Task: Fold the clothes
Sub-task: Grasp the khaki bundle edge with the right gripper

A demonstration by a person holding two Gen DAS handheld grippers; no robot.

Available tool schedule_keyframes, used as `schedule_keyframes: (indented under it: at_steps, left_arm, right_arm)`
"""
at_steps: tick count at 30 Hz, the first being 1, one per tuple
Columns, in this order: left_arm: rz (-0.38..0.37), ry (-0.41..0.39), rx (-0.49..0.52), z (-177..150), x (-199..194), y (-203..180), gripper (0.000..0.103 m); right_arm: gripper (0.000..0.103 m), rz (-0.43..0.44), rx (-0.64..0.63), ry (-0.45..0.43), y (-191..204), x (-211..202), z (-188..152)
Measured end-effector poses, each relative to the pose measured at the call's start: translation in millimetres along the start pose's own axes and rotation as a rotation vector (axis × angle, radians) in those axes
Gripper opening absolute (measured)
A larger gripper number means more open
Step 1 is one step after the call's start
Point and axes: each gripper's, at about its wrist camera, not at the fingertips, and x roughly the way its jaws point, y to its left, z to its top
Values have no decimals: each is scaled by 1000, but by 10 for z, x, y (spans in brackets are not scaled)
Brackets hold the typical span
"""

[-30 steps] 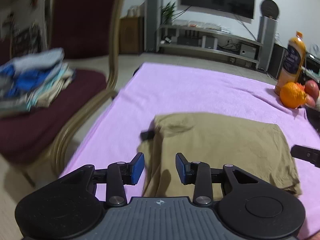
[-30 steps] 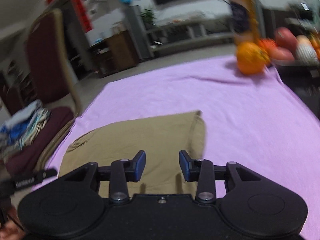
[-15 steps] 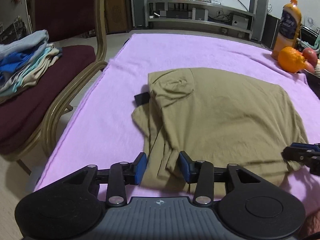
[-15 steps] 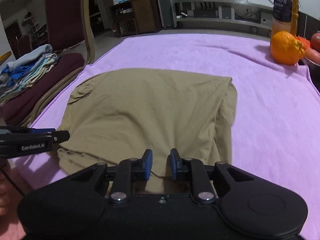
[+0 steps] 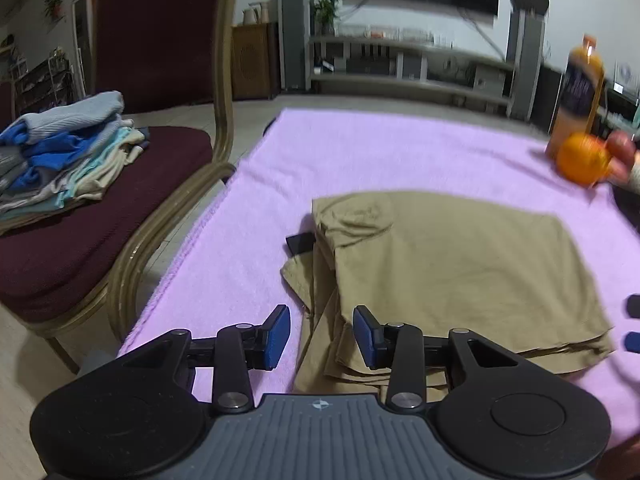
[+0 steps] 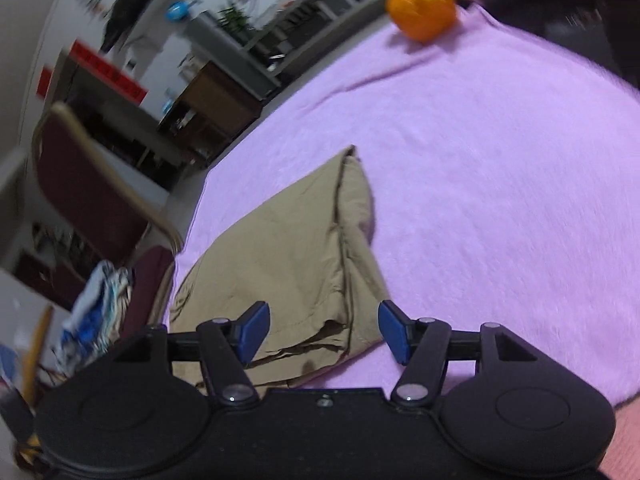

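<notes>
**Khaki garment part-folded on the purple cloth, both grippers free of it**

The khaki garment (image 5: 452, 276) lies flat on the purple cloth (image 5: 360, 152), already doubled into a rough rectangle with several layers stacked along its near edge. On the chair (image 5: 100, 236) at 9 o'clock in the left wrist view sits a pile of folded clothes (image 5: 64, 156), so I judge this piece to be one of the later ones, with a last fold or a tidy-up and the carry to the pile left to do.

The left gripper (image 5: 322, 334) hangs over the garment's near left corner, its fingers apart and closing; the layered hem runs between them but the pads do not press on it. The right gripper (image 6: 324, 330) stands over the near right corner, rolled so the room looks tilted, its fingers wide and opening, cloth under the gap and nothing clamped.

Edges: the garment's left side is ragged, with a loose flap and a small black tag (image 5: 301, 243) poking out at 10 o'clock from the left gripper. Its right side shows a seamed fold (image 6: 344, 216) running away toward 12 o'clock.

Room: bare purple cloth spreads wide beyond the garment from 12 to 3 o'clock. An orange (image 5: 582, 160) and a juice bottle (image 5: 578, 88) stand well apart at 2 o'clock. The cloth's left edge, just beside the chair frame, is the tight side
</notes>
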Motion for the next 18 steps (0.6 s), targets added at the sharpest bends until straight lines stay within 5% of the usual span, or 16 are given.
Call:
schedule_keyframes:
  at_steps: [6,13,18]
  left_arm:
    - [-50,37,7,-141,185,59,43]
    - [-88,53,-81,-156,225,186,52]
    - [-94,56,-94,-160,228,194,53]
  right_arm:
    - [59,15,108,35,-295,124,58]
    - [59,177,190,61,-485,290,165]
    - [59,164,75,45,-316,397,178]
